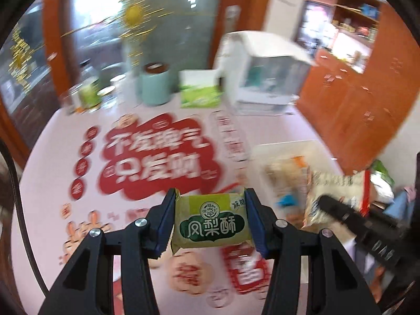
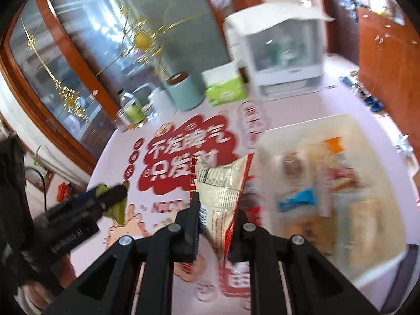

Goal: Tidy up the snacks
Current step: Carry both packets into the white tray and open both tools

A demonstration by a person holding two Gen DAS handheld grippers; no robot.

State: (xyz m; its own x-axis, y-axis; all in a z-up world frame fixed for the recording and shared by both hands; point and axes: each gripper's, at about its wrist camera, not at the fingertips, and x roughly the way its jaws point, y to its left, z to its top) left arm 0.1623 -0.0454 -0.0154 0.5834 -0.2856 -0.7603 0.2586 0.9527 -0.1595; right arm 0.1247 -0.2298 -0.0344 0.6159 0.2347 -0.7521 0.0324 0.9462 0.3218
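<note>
My left gripper [image 1: 210, 220] is shut on a green pineapple-cake packet [image 1: 210, 223], held above the pink printed tablecloth [image 1: 86, 120]. In the right wrist view that same left gripper [image 2: 115, 197] shows at lower left with the green packet [image 2: 118, 210] in it. My right gripper [image 2: 218, 210] is shut on a cream and red snack bag [image 2: 223, 183], which stands up between the blue pads. That bag [image 1: 338, 197] and the right gripper's black finger appear at the right of the left wrist view. A clear plastic bin [image 2: 388, 183] with several snack packets lies to the right.
At the table's far edge stand a white appliance [image 2: 283, 50], a green tissue box [image 2: 225, 92], a teal canister [image 2: 183, 92] and small jars [image 2: 132, 107]. A glass-door wooden cabinet [image 2: 52, 73] is on the left, wooden cabinets [image 1: 349, 110] on the right.
</note>
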